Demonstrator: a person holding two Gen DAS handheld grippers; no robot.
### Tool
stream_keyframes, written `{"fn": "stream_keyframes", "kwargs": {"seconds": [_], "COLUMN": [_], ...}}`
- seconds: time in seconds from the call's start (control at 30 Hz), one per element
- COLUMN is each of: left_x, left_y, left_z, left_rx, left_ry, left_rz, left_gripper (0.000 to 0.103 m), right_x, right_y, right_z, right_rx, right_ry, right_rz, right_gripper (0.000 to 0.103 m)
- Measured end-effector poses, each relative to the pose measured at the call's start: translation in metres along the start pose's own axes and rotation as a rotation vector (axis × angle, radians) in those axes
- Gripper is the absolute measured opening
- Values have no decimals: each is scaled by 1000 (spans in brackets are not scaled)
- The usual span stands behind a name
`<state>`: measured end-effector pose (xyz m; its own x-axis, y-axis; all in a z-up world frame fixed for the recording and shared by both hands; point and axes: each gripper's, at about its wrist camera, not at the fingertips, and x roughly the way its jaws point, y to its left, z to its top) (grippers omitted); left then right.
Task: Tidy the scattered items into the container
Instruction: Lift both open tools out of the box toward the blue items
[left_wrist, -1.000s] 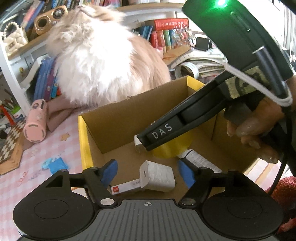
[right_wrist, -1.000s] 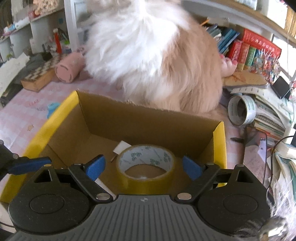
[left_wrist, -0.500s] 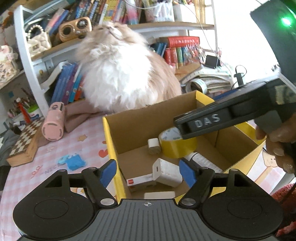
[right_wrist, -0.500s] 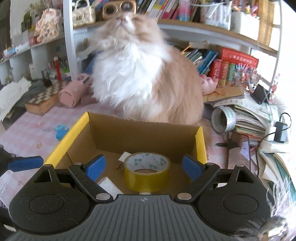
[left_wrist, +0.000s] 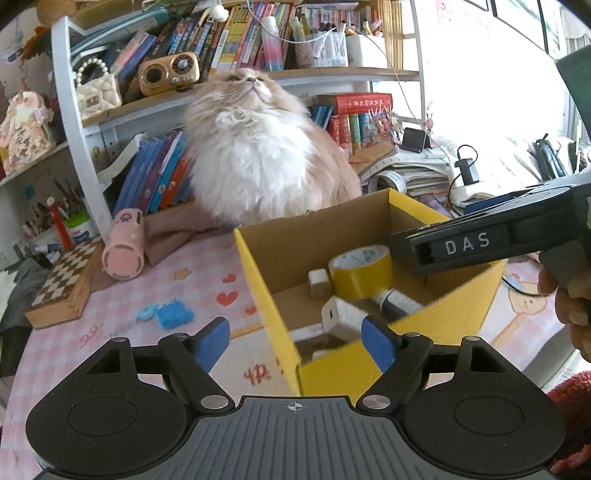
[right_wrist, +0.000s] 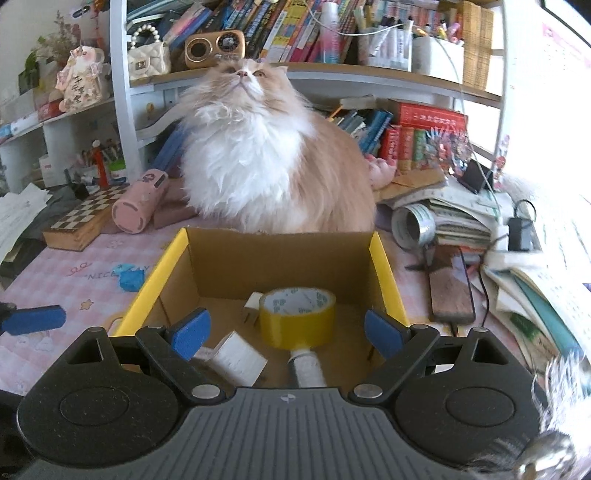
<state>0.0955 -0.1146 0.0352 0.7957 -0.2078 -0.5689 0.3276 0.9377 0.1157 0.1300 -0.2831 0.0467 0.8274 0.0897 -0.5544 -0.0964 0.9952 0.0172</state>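
Box: cardboard, yellow outside, open top, set on the pink checked table; a cat is seated just behind its far wall.

Contents, as seen from the right wrist view: yellow tape roll near the middle, lying flat with its hole upward; small white plug touching the roll on the left; white adapter at near left; tube at near centre, long axis running near to far, its far end against the roll.

Left hand-held gripper: jaws wide, nothing held, poised over the box's near left corner.

Right hand-held gripper: jaws wide, nothing held, poised over the box's near edge, facing the far wall.

Outstanding item, by judgement: blue scrap on the table, left of the box and apart from it; what it is cannot be told. It is found ahead and to the left of the left hand-held gripper, on the side away from the right one, so the left is judged the nearer. No marked long axis is shown, so approach from any side is judged possible.
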Motion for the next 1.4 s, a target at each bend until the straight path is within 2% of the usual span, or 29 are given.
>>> {"fn": "stream_keyframes", "kwargs": {"seconds": [0.43, 0.8, 1.07, 1.4], "left_x": [-56, -84, -99, -111], "left_y": [46, 73, 90, 108], "left_z": [-54, -96, -114, -120], "left_rx": [-69, -84, -110, -151], "left_ry": [42, 116, 144, 124], "left_rz": [-60, -59, -37, -2], "left_gripper": [81, 81, 81, 81], "right_x": [-52, -68, -72, -74], "right_y": [69, 116, 144, 166], "right_z": [-53, -92, -102, -97], "right_rx": [4, 30, 12, -38], "right_ry": [57, 133, 164, 146], "right_rz": [-71, -57, -15, 24], "right_gripper": [91, 91, 91, 91]}}
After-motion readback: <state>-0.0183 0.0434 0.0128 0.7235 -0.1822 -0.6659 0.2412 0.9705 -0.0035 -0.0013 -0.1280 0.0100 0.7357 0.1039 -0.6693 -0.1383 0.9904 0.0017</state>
